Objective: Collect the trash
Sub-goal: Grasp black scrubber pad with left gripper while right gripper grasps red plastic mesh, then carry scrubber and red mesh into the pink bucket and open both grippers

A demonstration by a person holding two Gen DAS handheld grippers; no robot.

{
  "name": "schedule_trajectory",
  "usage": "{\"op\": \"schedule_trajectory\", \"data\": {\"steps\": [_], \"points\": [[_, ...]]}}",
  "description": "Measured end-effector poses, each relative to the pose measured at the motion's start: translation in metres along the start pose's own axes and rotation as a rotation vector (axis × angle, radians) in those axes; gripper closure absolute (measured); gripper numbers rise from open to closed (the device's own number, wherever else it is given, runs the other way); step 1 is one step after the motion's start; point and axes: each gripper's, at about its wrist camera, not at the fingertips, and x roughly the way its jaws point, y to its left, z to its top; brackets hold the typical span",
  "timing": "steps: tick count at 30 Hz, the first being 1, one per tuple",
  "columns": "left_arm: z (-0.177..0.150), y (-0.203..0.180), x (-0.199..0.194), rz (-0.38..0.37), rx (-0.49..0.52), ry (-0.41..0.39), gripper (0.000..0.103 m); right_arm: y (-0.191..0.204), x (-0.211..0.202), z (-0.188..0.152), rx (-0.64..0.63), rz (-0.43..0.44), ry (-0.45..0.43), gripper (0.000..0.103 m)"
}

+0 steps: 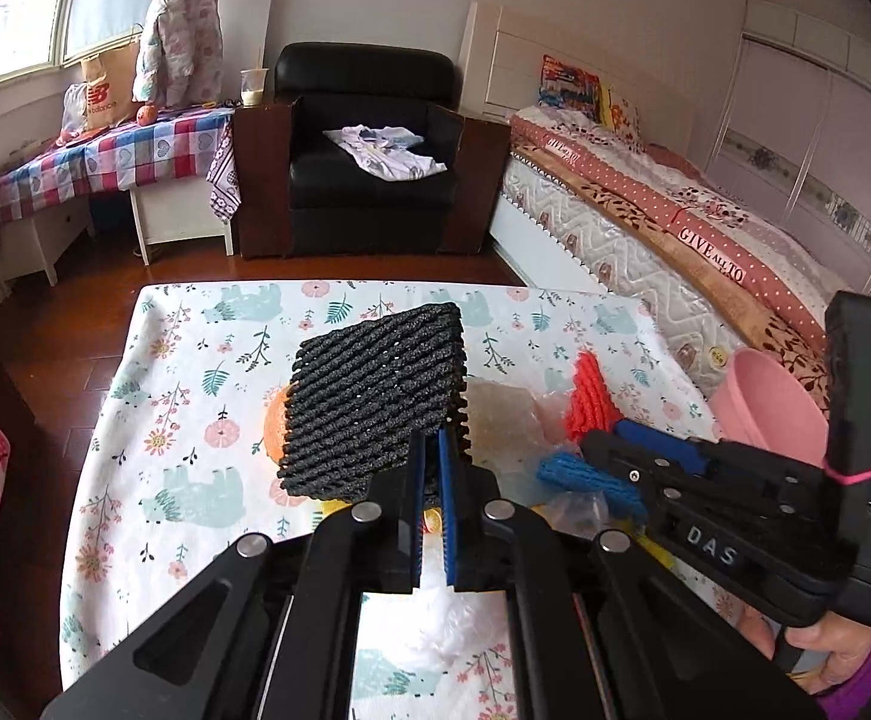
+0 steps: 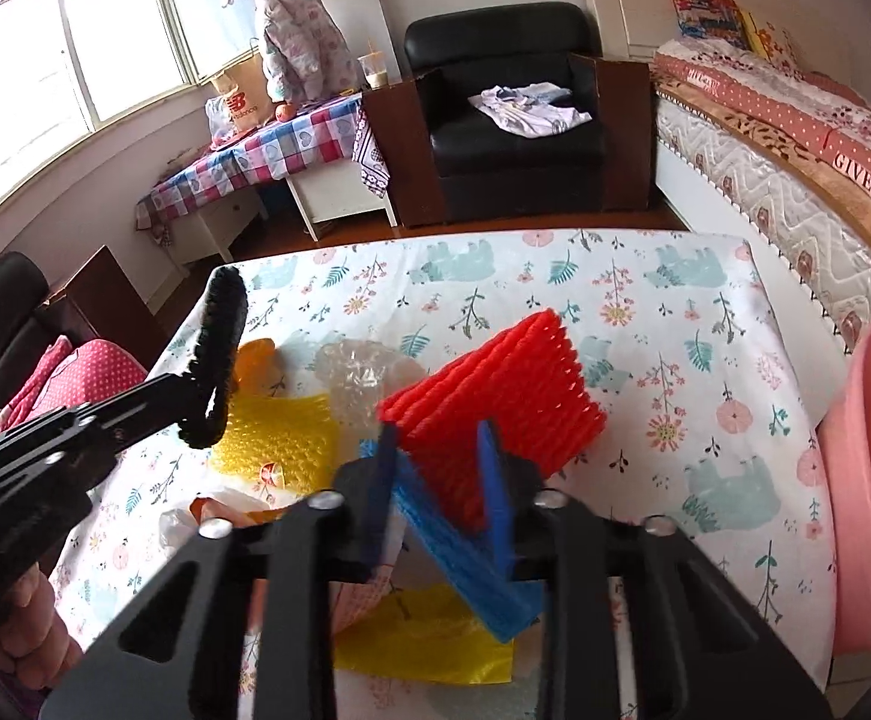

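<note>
Both jaws loaded: my left gripper (image 1: pixel 432 468) is clenched on the black foam net (image 1: pixel 375 402), my right gripper (image 2: pixel 435 462) is grasping the red foam net (image 2: pixel 495 384) with a blue foam net (image 2: pixel 465 546) caught between the jaws too.

Risk, as I judge it: each net is held by one thin edge, so it may slip free on the way to the pink bin (image 2: pixel 867 480) at the right edge; the blue one looks loosest. Only the right view shows the yellow bubble wrap (image 2: pixel 279 438) and clear plastic (image 2: pixel 363 378) left on the desk (image 2: pixel 705 312); only the left view shows the black net's broad face.
</note>
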Motion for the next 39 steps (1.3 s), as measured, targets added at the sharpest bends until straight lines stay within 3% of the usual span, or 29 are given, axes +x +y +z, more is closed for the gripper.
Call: {"op": "schedule_trajectory", "data": {"steps": [5, 18, 29, 39], "points": [[-0.002, -0.002, -0.010, -0.008, -0.014, -0.011, 0.099, -0.007, -0.010, -0.004, 0.024, 0.003, -0.015, 0.095], [0.004, -0.027, -0.045, -0.031, -0.003, -0.074, 0.099, -0.026, -0.072, -0.007, 0.077, 0.031, -0.130, 0.096], [0.011, -0.079, -0.065, -0.104, 0.052, -0.110, 0.099, -0.065, -0.118, -0.020, 0.148, -0.023, -0.197, 0.096], [0.010, -0.131, -0.058, -0.167, 0.107, -0.091, 0.099, -0.105, -0.149, -0.037, 0.204, -0.090, -0.228, 0.096]]}}
